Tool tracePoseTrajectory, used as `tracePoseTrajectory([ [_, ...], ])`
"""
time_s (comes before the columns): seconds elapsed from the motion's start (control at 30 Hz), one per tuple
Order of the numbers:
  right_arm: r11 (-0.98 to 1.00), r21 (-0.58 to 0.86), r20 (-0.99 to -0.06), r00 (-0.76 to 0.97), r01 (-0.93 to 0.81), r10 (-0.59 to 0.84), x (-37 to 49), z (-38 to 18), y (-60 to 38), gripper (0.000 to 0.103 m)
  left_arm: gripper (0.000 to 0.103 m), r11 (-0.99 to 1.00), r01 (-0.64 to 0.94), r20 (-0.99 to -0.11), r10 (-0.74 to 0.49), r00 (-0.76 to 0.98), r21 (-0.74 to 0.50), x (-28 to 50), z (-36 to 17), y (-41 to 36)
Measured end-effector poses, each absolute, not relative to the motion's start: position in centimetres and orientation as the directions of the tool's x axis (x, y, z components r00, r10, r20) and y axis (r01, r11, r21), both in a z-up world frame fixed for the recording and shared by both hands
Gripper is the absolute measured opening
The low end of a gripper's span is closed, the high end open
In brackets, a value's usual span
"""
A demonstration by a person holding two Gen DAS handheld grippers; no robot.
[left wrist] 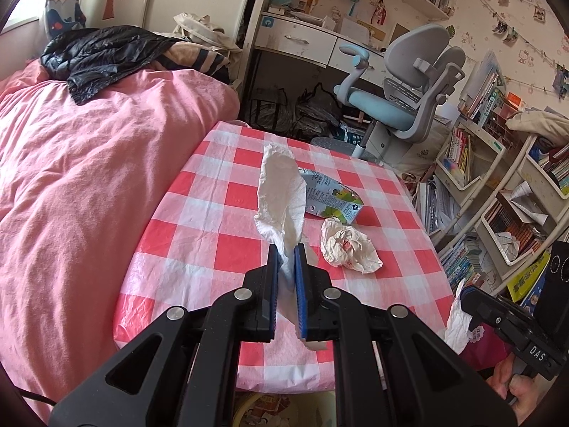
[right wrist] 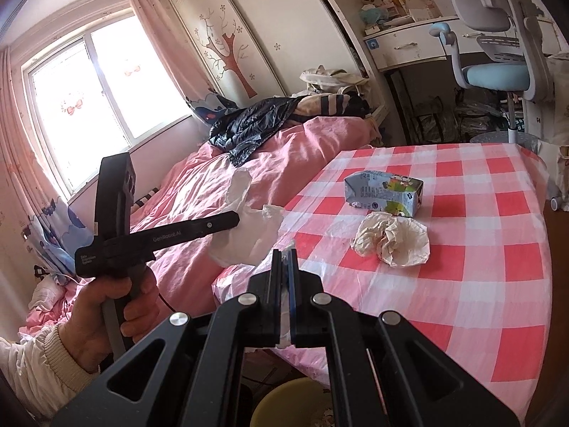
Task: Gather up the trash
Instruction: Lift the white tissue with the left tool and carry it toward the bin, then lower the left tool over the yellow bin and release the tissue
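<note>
Left wrist view: your left gripper [left wrist: 286,249] clenches white tissue [left wrist: 281,192] above checkered table [left wrist: 213,220]; right gripper [right wrist: 283,254] pinches second tissue [right wrist: 284,306] at table's near edge.

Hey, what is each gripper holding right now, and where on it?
The left gripper pinches a white tissue at its lower end. The right gripper pinches another white tissue by one end.

Two white tissues [left wrist: 281,192] [left wrist: 457,323], one crumpled wrapper [left wrist: 346,245], one flattened carton [left wrist: 330,195], two claws [left wrist: 286,252] [right wrist: 283,256].
</note>
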State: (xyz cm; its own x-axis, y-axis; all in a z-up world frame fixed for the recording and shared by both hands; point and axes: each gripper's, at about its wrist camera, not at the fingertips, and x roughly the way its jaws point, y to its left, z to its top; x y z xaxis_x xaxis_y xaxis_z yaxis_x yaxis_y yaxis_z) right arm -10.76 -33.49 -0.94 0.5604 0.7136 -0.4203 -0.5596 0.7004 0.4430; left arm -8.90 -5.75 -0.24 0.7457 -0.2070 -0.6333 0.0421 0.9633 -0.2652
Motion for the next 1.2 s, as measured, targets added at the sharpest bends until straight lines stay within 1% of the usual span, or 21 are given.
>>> tracePoseTrajectory([
  [0.4,0.603,0.647,-0.293,0.578,-0.466,0.761,-9.0,-2.2,-37.2,0.005,0.009,0.960,0.068,-0.618,-0.227,0.752,-0.270,-8.5,0.0,-6.6],
  [0.57,0.572,0.688,-0.265,0.580,-0.446,0.771,-8.6,-2.6,-37.8,0.005,0.009,0.960,0.084,-0.614,-0.237,0.753,-0.267,-8.2,0.2,-7.2],
  [0.97,0.574,0.669,-0.281,0.555,-0.472,0.783,-8.7,-2.6,-36.9,0.005,0.009,0.960,0.099,-0.609,-0.245,0.755,-0.263,-7.9,0.2,-7.7],
  [1.2,0.609,0.608,-0.338,0.528,-0.509,0.779,-9.0,-2.4,-35.1,0.005,0.009,0.960,0.105,-0.612,-0.247,0.752,-0.259,-8.0,0.0,-8.1],
])
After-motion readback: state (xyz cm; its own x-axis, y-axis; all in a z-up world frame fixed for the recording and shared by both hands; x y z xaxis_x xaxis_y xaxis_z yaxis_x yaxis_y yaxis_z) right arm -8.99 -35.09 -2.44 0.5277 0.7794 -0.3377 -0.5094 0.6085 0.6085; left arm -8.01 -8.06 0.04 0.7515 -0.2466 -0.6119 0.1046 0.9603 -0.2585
